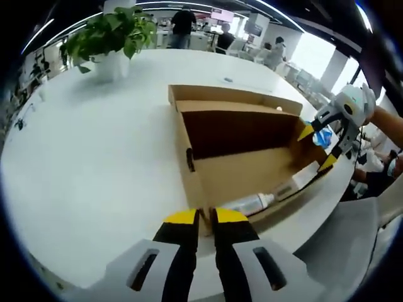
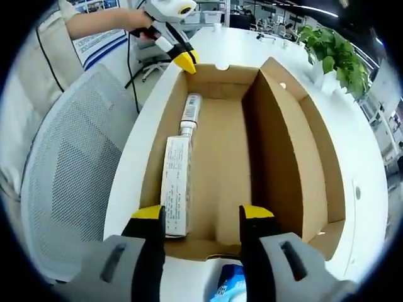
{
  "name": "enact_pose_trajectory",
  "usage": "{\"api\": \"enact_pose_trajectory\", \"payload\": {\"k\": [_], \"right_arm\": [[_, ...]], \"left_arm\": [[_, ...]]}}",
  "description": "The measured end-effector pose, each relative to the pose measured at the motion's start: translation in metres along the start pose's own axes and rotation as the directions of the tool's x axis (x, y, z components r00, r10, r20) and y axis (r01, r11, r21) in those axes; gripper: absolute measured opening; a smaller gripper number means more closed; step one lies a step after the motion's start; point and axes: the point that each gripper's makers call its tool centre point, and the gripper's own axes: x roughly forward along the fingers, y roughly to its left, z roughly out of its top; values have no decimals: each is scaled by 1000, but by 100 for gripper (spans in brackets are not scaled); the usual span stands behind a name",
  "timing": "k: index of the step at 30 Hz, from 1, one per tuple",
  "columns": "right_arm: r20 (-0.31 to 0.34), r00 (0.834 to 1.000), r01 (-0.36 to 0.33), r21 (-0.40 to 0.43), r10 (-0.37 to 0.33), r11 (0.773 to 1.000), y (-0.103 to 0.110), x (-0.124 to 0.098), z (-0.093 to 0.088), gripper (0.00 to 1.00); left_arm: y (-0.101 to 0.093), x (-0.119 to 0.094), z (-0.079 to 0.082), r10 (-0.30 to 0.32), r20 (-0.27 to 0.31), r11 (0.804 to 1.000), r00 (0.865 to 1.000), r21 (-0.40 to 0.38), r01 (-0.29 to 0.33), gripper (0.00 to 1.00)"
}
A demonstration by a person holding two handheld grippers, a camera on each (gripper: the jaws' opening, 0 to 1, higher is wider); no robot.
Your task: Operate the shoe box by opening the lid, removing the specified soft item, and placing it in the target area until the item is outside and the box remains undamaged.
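An open brown shoe box (image 1: 245,173) (image 2: 217,163) lies on the white table, its lid (image 1: 233,94) folded back on the far side. Inside, along one long wall, lie a white tube (image 1: 249,202) (image 2: 191,110) and a white carton (image 1: 296,185) (image 2: 176,185). My left gripper (image 1: 206,217) (image 2: 186,61) is shut on the box's end wall near a corner. At the opposite end my right gripper (image 2: 203,214) (image 1: 318,148) stands open, its jaws straddling that end wall with nothing gripped. A blue and white packet (image 2: 230,284) lies just below the right gripper, outside the box.
A potted plant (image 1: 113,38) (image 2: 334,53) stands on the table (image 1: 94,157) beyond the box. A grey mesh chair (image 2: 69,176) is close to the table's edge beside the box. People stand in the background.
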Motion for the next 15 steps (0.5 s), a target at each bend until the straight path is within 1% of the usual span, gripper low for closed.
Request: {"api": "enact_pose_trajectory", "payload": {"k": [2,7,11,15], "right_arm": [[12,1000,-18,12,18,1000,4,0,2,42],[22,998,-52,11,52,999,11,1,5,43],[-4,998,-60,-4,60,998,13,6,2,40],[-23,997,-71,-19,70,997,16,11,-2,34]], "left_arm": [[-1,0,0,1,-1,1000,1000,0,-1,6],[-2,-1,0,0,0,1000,1000,0,0,6],[-3,-2,-1,-2,1,1000,1000,-3,2,6],[-4,-2,0,-4,2,1000,1000,-8,4,6]]}}
